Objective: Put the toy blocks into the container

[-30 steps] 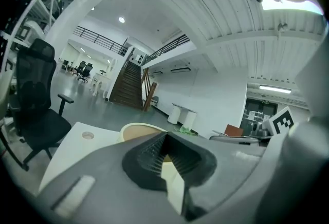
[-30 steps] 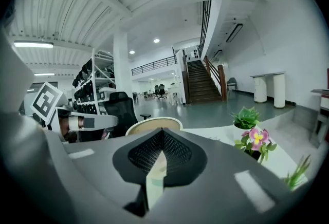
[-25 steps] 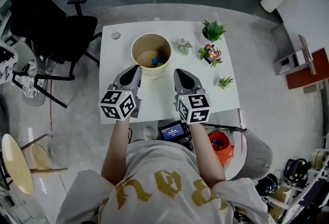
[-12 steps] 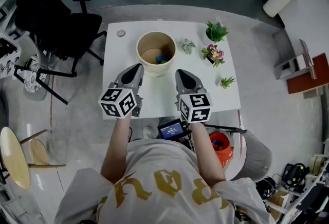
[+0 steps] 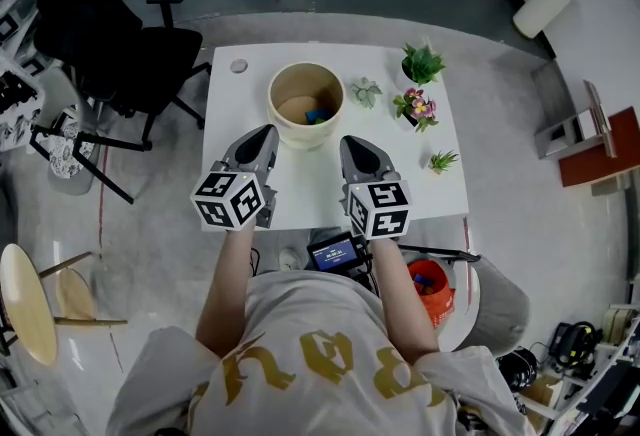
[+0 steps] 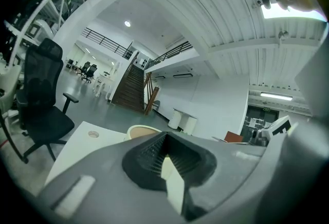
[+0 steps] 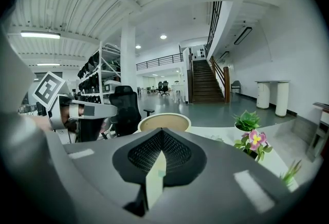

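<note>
Holds the left claw (image 5: 264, 135) low over the near half of the white counter (image 5: 310, 186), pads pressed together with nothing between them. Holds the right claw (image 5: 352, 143) alongside, a little apart, likewise pressed together and empty. Points both toward the round tan container (image 5: 279, 120), which stands upright at the counter's far middle, just beyond the claw tips. Shows toy blocks (image 5: 316, 115) lying on the container's floor, a blue one plain to see. Lines up four small potted plants right of the container: a pale one (image 5: 365, 91) nearest, a leafy green one (image 5: 421, 63), a pink-flowered one (image 5: 413, 106) and a tiny one (image 5: 441, 161) by the right edge. Leaves a black office chair (image 5: 120, 54) on the floor to the left, and an orange bucket (image 5: 441, 298) below the near right corner.
</note>
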{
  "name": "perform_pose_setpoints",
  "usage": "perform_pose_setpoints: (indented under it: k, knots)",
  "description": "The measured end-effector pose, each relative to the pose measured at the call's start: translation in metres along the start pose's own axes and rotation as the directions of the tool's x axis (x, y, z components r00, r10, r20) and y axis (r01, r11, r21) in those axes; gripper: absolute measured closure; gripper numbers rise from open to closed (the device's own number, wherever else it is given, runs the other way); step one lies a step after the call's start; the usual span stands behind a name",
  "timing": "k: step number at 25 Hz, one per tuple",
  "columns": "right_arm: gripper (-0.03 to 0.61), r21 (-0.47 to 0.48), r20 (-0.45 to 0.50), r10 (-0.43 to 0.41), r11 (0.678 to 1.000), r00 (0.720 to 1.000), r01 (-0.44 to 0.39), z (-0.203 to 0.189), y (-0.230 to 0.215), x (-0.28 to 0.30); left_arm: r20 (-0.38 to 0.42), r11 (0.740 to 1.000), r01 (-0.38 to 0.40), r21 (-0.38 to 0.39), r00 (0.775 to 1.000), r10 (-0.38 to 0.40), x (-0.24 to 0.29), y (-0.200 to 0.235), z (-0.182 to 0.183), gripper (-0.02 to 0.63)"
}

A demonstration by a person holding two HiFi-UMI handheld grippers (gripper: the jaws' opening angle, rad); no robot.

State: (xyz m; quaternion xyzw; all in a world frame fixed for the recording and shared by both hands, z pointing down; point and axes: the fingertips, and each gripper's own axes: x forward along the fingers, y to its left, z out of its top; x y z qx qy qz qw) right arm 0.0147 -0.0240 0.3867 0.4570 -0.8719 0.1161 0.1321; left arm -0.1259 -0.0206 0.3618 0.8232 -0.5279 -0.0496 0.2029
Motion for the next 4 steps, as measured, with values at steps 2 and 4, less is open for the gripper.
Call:
perform_pose_setpoints:
  k: [2,4]
  knots:
    - [0.558,0.004,-0.003,0.002,1.000,1.000,-0.002,-0.0019,0.0000,0.0001,-0.001,1.000,-0.002,-0.002,1.000,0.002,-0.0005,0.0010,-0.0014,0.614]
    - [0.558,0.009,-0.007,0.006,1.000,1.000,-0.006,-0.0042,0.0003,0.0004,-0.002,1.000,-0.005,-0.004,1.000,0.005,-0.0011,0.0022,-0.0029,0.612]
